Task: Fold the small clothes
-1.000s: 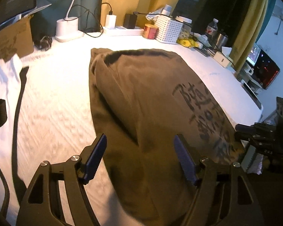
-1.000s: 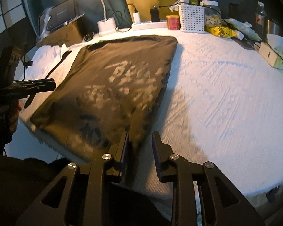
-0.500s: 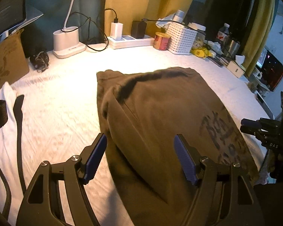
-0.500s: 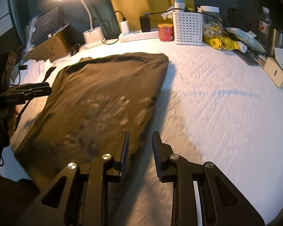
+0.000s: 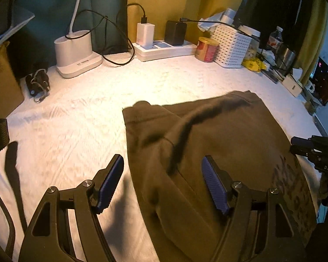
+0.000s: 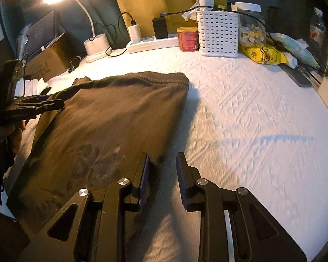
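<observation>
An olive-brown T-shirt (image 5: 229, 142) with dark lettering lies flat on the white textured cover (image 5: 76, 131), its left side folded in over itself. My left gripper (image 5: 163, 166) hovers open and wide over the shirt's left edge, one finger over the cover and the other over the cloth. In the right wrist view the shirt (image 6: 120, 113) fills the left half. My right gripper (image 6: 163, 159) is above its right edge, jaws a narrow gap apart with nothing between them. Each view catches the other gripper at its side, the right one (image 5: 306, 146) and the left one (image 6: 43, 104).
Along the back stand a white lamp base (image 5: 76, 52), a power strip (image 5: 164, 48) with chargers and cables, a red can (image 5: 206, 50) and a white basket (image 5: 231, 45). A cardboard box (image 5: 0, 83) and a black strap (image 5: 13, 170) lie at the left. Packets and a phone (image 6: 299, 78) sit far right.
Both grippers have moved forward along the shirt toward its far edge, so the back of the table looms larger. The jaws of both have kept their width, and the shirt lies as before.
</observation>
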Tool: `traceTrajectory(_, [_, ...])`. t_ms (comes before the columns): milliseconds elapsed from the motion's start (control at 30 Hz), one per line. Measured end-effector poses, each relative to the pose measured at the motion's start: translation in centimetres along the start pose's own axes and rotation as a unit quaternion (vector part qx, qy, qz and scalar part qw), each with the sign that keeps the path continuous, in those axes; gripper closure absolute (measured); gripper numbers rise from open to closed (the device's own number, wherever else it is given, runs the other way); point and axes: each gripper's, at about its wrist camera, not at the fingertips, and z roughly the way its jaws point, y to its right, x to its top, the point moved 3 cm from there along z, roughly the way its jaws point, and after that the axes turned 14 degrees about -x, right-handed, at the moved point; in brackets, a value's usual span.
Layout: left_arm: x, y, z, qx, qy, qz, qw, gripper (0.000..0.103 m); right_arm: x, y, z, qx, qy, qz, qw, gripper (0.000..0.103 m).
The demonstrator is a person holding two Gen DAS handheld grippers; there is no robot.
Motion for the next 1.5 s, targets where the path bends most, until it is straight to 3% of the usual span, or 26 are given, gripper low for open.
traceTrajectory(167, [0.9, -2.2, 1.2, -0.001, -0.002, -0.016, 0.9999, 0.03, 1.0, -0.1, 1.1, 0.0, -0.003, -0.001, 1.0, 0.076])
traceTrajectory(267, [1.2, -3.3, 1.2, 0.006, 0.017, -0.022, 0.9996, 0.032, 1.3, 0.0, 1.7, 0.0, -0.007, 0.0, 1.0, 0.076])
traceTrajectory(467, [1.7, -3.7, 1.0, 0.005, 0.027, -0.033, 0.9991, 0.032, 2.3, 0.0, 2.7, -0.003, -0.004, -0.001, 1.0, 0.076])
traceTrajectory(633, [1.8, -2.9, 0.5, -0.047, 0.028, -0.059, 0.9968, 0.032, 3.6, 0.3, 3.4, -0.001, -0.001, 0.003, 1.0, 0.076])
traceTrajectory(733, [1.5, -1.9, 1.3, -0.051, 0.007, -0.05, 0.9974, 0.031, 4.3, 0.6, 3.7, -0.001, 0.002, 0.012, 1.0, 0.075])
traceTrajectory(900, [1.1, -0.9, 2.1, -0.059, -0.001, -0.036, 0.9976, 0.013, 5.0, 1.3, 4.4, -0.008, 0.002, 0.029, 1.0, 0.075])
traceTrajectory(1000, [1.0, 0.1, 2.7, -0.051, -0.017, -0.014, 0.9984, 0.01, 5.4, 1.7, 4.7, -0.011, 0.011, 0.036, 0.999, 0.074])
traceTrajectory(1033, [0.9, 0.3, 2.7, -0.054, -0.019, -0.011, 0.9983, 0.01, 5.5, 1.9, 4.8, -0.007, 0.012, 0.039, 0.999, 0.067])
traceTrajectory(1067, [0.8, 0.6, 2.7, -0.062, -0.02, -0.01, 0.9978, 0.01, 5.6, 2.0, 5.3, -0.001, 0.008, 0.041, 0.999, 0.043])
traceTrajectory(1133, [0.7, 1.0, 2.9, -0.075, -0.017, -0.013, 0.9969, 0.01, 5.6, 2.1, 6.4, 0.019, 0.002, 0.041, 0.999, 0.007])
traceTrajectory(1500, [0.5, 3.0, 3.8, -0.085, -0.025, 0.032, 0.9955, 0.01, 6.8, -1.0, 7.2, 0.03, -0.005, -0.024, 0.999, 0.006])
